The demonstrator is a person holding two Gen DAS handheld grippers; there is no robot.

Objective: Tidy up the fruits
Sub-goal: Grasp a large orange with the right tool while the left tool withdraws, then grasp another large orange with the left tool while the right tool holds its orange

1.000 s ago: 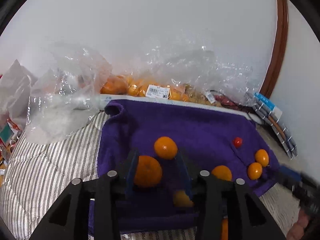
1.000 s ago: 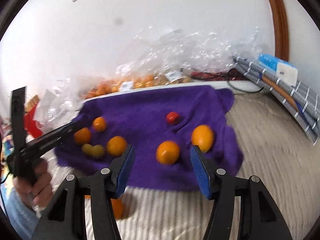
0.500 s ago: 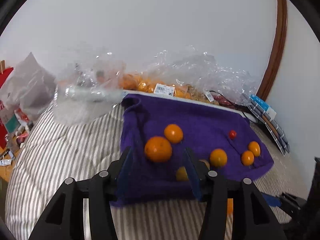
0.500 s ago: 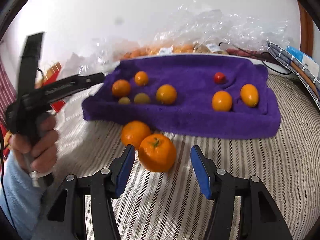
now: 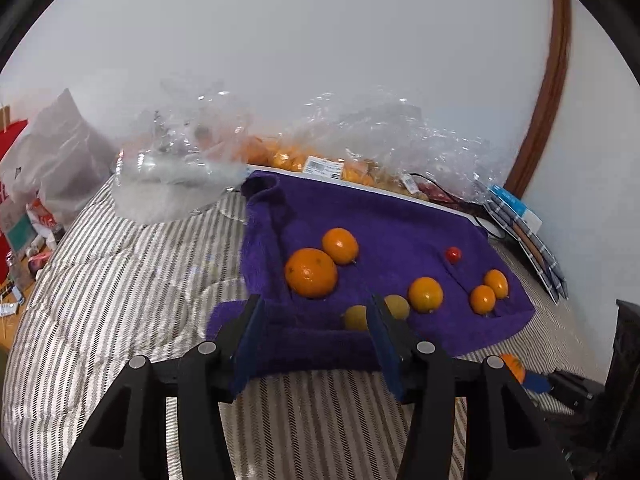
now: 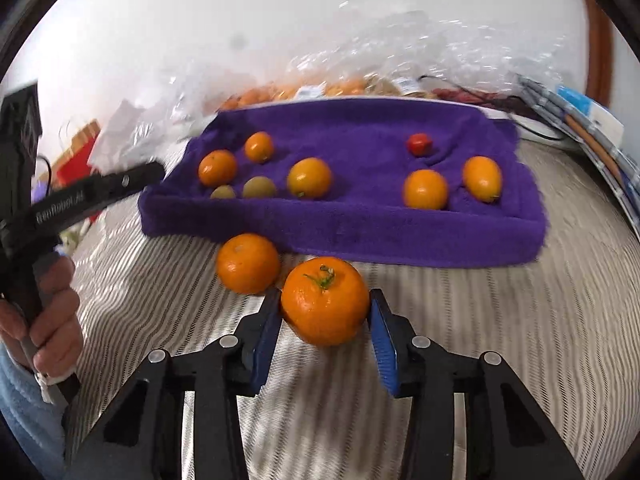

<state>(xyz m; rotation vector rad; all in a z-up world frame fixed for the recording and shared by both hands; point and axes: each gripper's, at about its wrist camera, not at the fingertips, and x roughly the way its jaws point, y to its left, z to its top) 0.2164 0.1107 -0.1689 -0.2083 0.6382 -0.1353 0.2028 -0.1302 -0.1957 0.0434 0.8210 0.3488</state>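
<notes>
Fluffy purple towel (image 6: 360,216) on striped quilted bed (image 6: 500,320); crinkled clear plastic bags (image 5: 380,136) along far wall. Smooth round fruits on towel, plus small red tomato (image 6: 419,144). Right claw (image 6: 325,328) has advanced since half a second ago: stemmed, dimpled mandarin (image 6: 325,306) now sits between blue pads, left pad touching, right pad just beside; full clamp cannot be told. Second mandarin (image 6: 248,263) just left. Left claw (image 5: 316,336) released, hovering over towel's near edge.

Soft, even daylight, no hard shadows; glare sparkles on the clear plastic bags (image 5: 384,128). Fisheye bends the edges into a black rim. The right wrist view is motion-blurred, smearing the striped bedding (image 6: 500,320)
</notes>
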